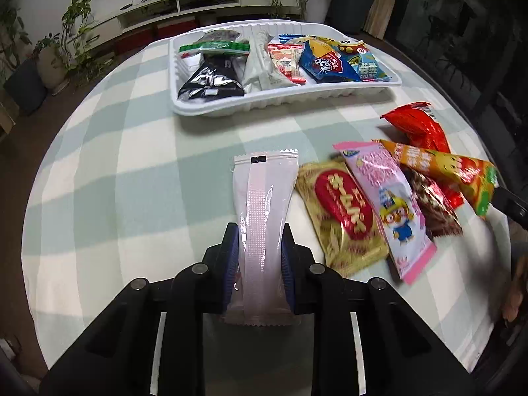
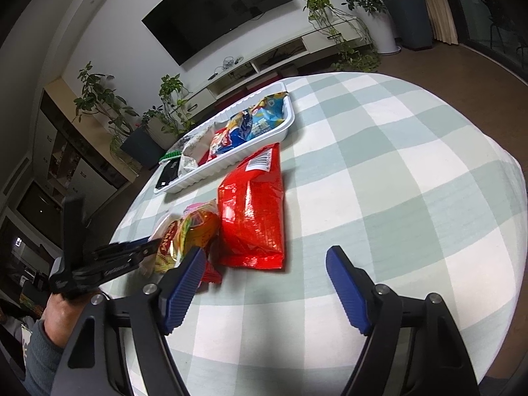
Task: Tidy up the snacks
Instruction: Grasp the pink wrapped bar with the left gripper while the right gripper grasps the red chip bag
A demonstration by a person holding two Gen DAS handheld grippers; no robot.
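My left gripper is shut on a long pale pink-white packet, pads pressing its two sides near its lower half. The packet points toward the white tray, which holds several snacks in its compartments. Right of the packet lie a gold packet, a pink cartoon packet, a brown one, an orange one and a red bag. In the right wrist view my right gripper stands open just in front of the red bag, holding nothing.
The table wears a green and white checked cloth. The tray sits at the far side. A hand holds the left gripper at the left of the right wrist view. Plants and a TV cabinet stand beyond the table.
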